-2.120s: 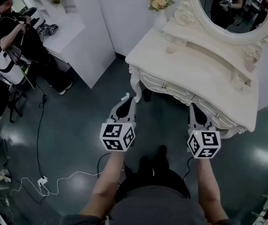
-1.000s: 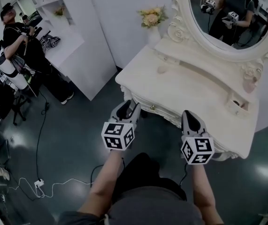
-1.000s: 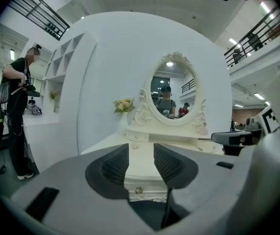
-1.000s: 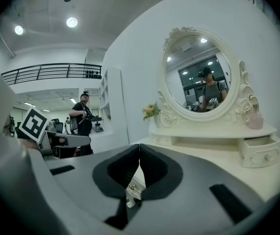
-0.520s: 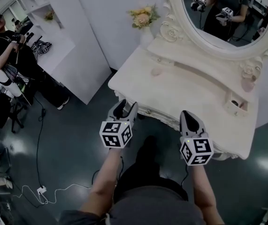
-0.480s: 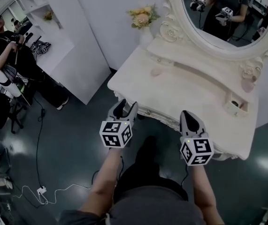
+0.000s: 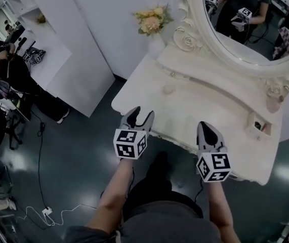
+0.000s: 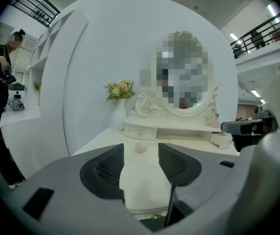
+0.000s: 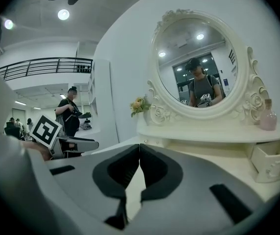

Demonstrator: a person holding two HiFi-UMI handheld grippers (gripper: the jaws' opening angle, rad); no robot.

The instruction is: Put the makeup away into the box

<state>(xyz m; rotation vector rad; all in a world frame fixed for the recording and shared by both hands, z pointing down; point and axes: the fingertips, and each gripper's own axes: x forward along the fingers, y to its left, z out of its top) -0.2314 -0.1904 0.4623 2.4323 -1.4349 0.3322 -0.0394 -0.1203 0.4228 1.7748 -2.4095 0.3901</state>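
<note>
Hovering at the front edge of the cream carved dressing table (image 7: pixel 210 103), the left gripper (image 7: pixel 138 113) has its 2 jaws spread. They have just been opening, and nothing is between them. The right gripper (image 7: pixel 205 125) is clenched, tips together, and empty.

The small pale pink rounded makeup piece (image 7: pixel 169 89) lies toward the dressing table's left edge, in front of the raised back shelf. The small cream open box (image 7: pixel 258 126) sits near the right edge, well apart from it.

The piece looks soft and low, so a jaw arriving shallow may shove it toward the shelf instead of straddling it. A wide swing near the back left corner risks hitting the white vase of yellow flowers (image 7: pixel 153 43). At the box, the narrow opening and the pink glass bottle (image 7: pixel 272 104) just behind it invite a missed drop or a knock.
</note>
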